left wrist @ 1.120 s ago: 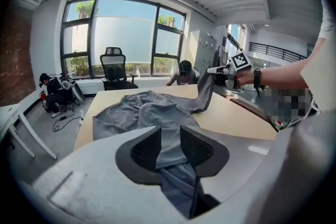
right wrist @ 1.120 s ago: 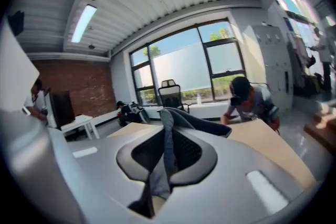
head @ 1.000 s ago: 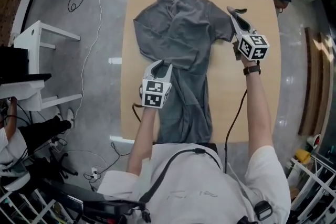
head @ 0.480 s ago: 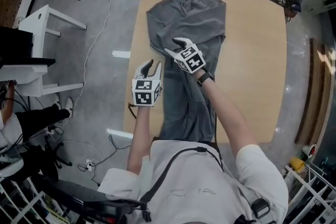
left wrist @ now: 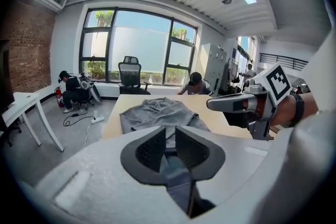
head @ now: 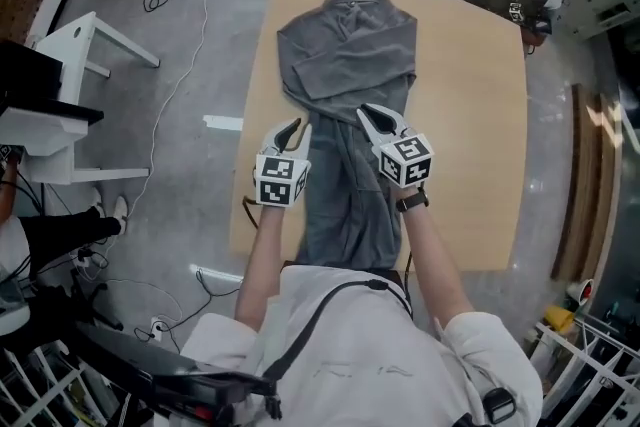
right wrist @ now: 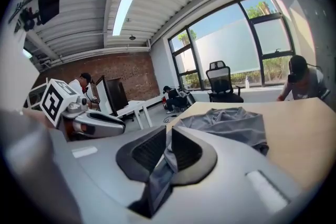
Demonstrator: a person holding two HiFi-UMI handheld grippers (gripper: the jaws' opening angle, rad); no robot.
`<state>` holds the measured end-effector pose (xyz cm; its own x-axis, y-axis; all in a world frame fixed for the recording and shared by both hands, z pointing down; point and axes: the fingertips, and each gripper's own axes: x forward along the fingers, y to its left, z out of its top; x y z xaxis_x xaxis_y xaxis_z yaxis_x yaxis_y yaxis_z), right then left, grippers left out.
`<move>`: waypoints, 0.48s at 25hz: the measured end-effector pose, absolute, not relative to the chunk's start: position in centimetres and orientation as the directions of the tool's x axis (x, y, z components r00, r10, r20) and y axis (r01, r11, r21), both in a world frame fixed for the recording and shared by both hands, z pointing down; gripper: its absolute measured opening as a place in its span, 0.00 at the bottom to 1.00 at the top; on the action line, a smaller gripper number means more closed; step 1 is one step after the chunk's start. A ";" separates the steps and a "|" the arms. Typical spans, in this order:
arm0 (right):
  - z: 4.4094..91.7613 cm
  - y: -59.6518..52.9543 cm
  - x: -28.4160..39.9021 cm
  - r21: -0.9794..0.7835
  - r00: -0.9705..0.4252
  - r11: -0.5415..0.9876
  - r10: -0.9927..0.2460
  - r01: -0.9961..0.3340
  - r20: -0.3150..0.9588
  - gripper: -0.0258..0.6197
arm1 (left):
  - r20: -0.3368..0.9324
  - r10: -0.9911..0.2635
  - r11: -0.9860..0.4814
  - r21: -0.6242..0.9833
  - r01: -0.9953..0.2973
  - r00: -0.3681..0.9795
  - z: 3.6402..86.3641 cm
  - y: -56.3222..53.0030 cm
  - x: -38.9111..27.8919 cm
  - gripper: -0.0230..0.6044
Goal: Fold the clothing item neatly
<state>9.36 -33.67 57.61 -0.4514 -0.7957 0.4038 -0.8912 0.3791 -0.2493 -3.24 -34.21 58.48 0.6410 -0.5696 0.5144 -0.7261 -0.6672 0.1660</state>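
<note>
Two side folds look finished. The grey shirt lies as a long, narrow band down the middle of the head view. Its collar end is at upper centre and its hem end reaches the lower-centre edge of the tabletop. Both sleeves sit turned inward over the body, though the upper part is rumpled.

I hold the left gripper at the band's left edge, mid-frame. Its jaws have just been closing, and they stand almost together with a fold of grey cloth caught between them. The right gripper sits at the band's right edge, just right of centre. Its jaws have also just been closing, and its own view shows them pinched on a strip of the same fabric.

I judge the task to be roughly half complete. The crosswise folds remain, which means bringing one end of the band over the other, and the creases near the collar need smoothing.

No container shows on the tabletop, so nothing is held in one.
</note>
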 end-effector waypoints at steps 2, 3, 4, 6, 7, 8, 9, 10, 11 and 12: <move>55.4 -32.1 10.2 -0.235 -0.424 0.359 -0.827 -0.903 0.368 0.06 | 0.490 -0.570 -0.688 0.154 -0.709 0.660 57.4 -33.6 -2.8 0.09; 54.5 -31.3 10.6 -0.233 -0.411 0.347 -0.841 -0.909 0.352 0.05 | 0.481 -0.569 -0.697 0.148 -0.702 0.667 56.9 -33.1 -2.7 0.07; 53.7 -30.4 10.9 -0.233 -0.397 0.333 -0.854 -0.914 0.337 0.05 | 0.473 -0.566 -0.706 0.145 -0.693 0.675 56.5 -32.6 -2.5 0.04; 52.4 -28.4 11.4 -0.232 -0.366 0.303 -0.875 -0.924 0.316 0.05 | 0.462 -0.549 -0.728 0.145 -0.670 0.697 55.7 -31.3 -2.3 0.04; 52.0 -27.3 11.4 -0.232 -0.352 0.289 -0.883 -0.929 0.309 0.05 | 0.458 -0.538 -0.741 0.144 -0.656 0.708 55.4 -30.5 -2.2 0.04; 51.7 -26.2 11.4 -0.233 -0.340 0.276 -0.889 -0.932 0.306 0.05 | 0.454 -0.528 -0.752 0.143 -0.644 0.717 55.2 -29.8 -2.2 0.04; 51.5 -25.1 11.3 -0.235 -0.331 0.266 -0.893 -0.935 0.305 0.05 | 0.451 -0.519 -0.761 0.143 -0.633 0.726 55.1 -29.0 -2.3 0.04; 51.4 -24.0 11.2 -0.237 -0.324 0.258 -0.895 -0.937 0.307 0.05 | 0.449 -0.511 -0.768 0.145 -0.624 0.733 55.1 -28.2 -2.4 0.04; 51.5 -22.9 11.1 -0.238 -0.317 0.249 -0.896 -0.939 0.312 0.05 | 0.449 -0.502 -0.773 0.149 -0.616 0.739 55.3 -27.5 -2.5 0.04; 51.7 -21.7 11.0 -0.239 -0.310 0.240 -0.896 -0.941 0.319 0.05 | 0.452 -0.493 -0.778 0.154 -0.609 0.744 55.6 -26.7 -2.6 0.04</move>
<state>10.98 -21.75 51.70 -0.3096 -0.8956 0.3195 -0.9410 0.2402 -0.2386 -2.59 -26.73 55.58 0.7436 -0.4927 0.4520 -0.6092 -0.7779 0.1544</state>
